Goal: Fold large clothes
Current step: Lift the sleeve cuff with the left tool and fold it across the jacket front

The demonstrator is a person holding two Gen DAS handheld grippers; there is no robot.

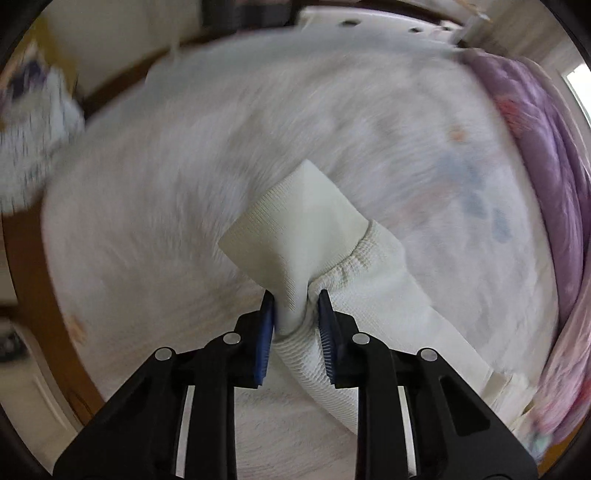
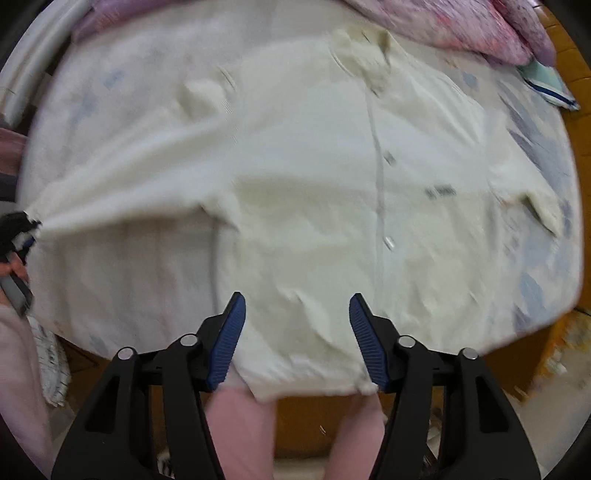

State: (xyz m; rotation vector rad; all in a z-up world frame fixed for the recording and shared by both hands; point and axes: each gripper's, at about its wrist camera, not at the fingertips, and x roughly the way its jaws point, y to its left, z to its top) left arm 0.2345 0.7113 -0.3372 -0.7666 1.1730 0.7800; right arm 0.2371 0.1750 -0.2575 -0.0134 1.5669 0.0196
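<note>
1. I have my left hand-held gripper clamped on the sleeve of the cream cardigan right at the ribbed cuff, pads pinching the cloth from both sides. I judge this hold is there so I can carry the sleeve inward across the body for a fold.
2. From the right wrist view that sleeve runs taut to the left side of the bed, so the pull also keeps it straight.
3. My right hand-held gripper hangs with its jaws apart, straddling the cardigan's hem at the near edge of the bed; the pads press on nothing. I judge it is placed to pin or pick up the hem.
4. The cardigan lies front up and spread flat over most of the bed, collar toward the far edge, button band running down the middle. It is pale cream, knitted, lightly wrinkled near the hem.
5. A purple quilt is bunched along the far edge.
</note>
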